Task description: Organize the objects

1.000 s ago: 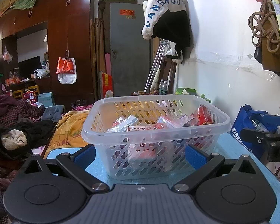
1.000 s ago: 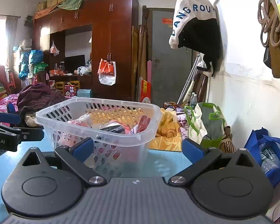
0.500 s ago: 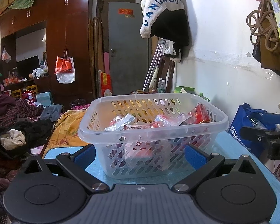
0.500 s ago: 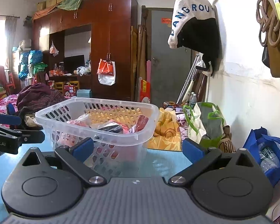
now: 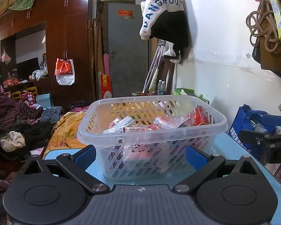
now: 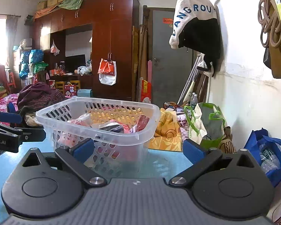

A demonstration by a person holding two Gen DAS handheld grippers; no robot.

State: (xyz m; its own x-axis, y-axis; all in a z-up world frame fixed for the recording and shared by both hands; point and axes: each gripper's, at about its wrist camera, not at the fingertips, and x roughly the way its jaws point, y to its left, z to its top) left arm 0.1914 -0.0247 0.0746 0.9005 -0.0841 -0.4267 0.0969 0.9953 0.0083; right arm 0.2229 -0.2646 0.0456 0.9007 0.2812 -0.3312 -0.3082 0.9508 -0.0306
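Note:
A clear plastic basket (image 5: 151, 133) stands on the light blue table (image 5: 232, 150), holding several red and silver snack packets (image 5: 159, 123). My left gripper (image 5: 140, 154) is open and empty, its blue pads level with the basket's near wall, one on each side. My right gripper (image 6: 138, 150) is open and empty, right of the basket (image 6: 103, 133), its left pad (image 6: 83, 149) in front of the basket's near corner. Each gripper shows at the edge of the other's view: the right one (image 5: 271, 140), the left one (image 6: 11, 131).
A white wall (image 5: 224, 65) runs along the right with a hanging jacket (image 5: 164, 13) and ropes (image 5: 264, 28). A blue bag (image 6: 267, 155) and a green-handled bag (image 6: 208, 125) sit past the table's right edge. Clothes (image 5: 18, 127) are piled to the left.
Both grippers have shifted slightly, so the basket sits a little lower and further left in each view. Both stay open and empty.

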